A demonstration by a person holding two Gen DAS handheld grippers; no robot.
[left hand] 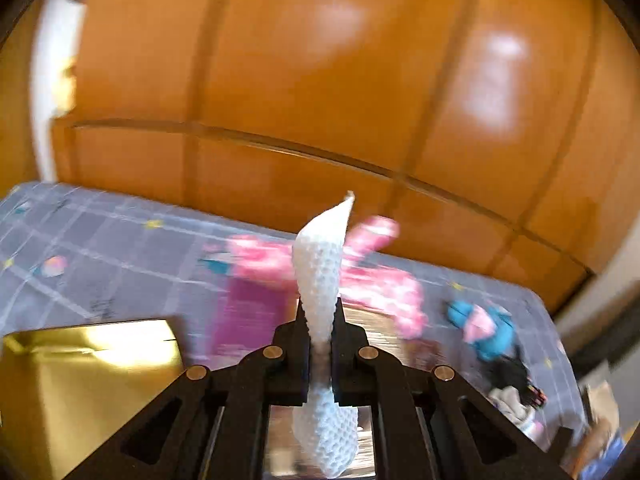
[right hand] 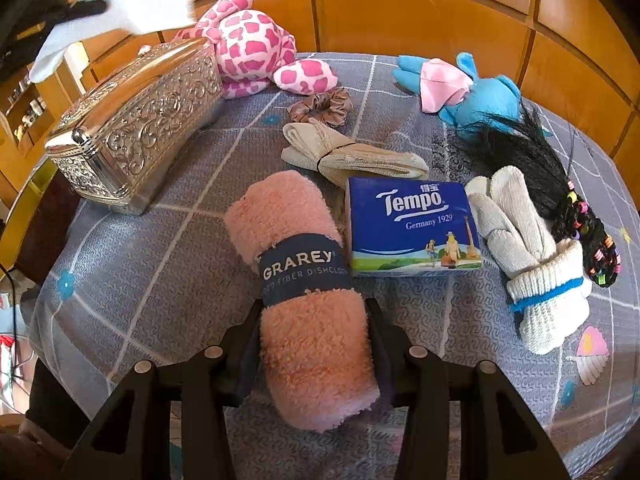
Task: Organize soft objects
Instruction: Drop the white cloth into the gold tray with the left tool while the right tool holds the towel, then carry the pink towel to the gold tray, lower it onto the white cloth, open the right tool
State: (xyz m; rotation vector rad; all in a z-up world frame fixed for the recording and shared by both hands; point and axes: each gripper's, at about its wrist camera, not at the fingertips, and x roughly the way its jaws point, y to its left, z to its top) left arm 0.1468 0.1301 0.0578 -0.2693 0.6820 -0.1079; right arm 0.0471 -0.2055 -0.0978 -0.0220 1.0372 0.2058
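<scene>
Pink towel roll [right hand: 308,320] btwn right hand-held gripper [right hand: 316,344] pads (gripped), tissue pack [right hand: 412,228] beside.

Pink plush [left hand: 376,280] motion-blurred, white cloth [left hand: 320,280] cut off below, gold box [left hand: 92,380] cropped

From my seat I count two plush toys: one pink-spotted plush [right hand: 256,46] and one blue plush [right hand: 480,96]. There is one rolled pink dishcloth [right hand: 308,300], one blue tissue pack [right hand: 412,224], one brown scrunchie [right hand: 320,105] and one beige folded cloth bundle [right hand: 352,158] tied with a band. I see one white knit glove bundle [right hand: 532,264], bound with a blue band, and one black hairpiece [right hand: 552,176] with coloured beads. One embossed silver box [right hand: 136,128] stands on the bench [right hand: 140,264]. One white textured cloth [left hand: 320,280] makes the last soft item, and I see one shiny gold box [left hand: 88,380].
</scene>
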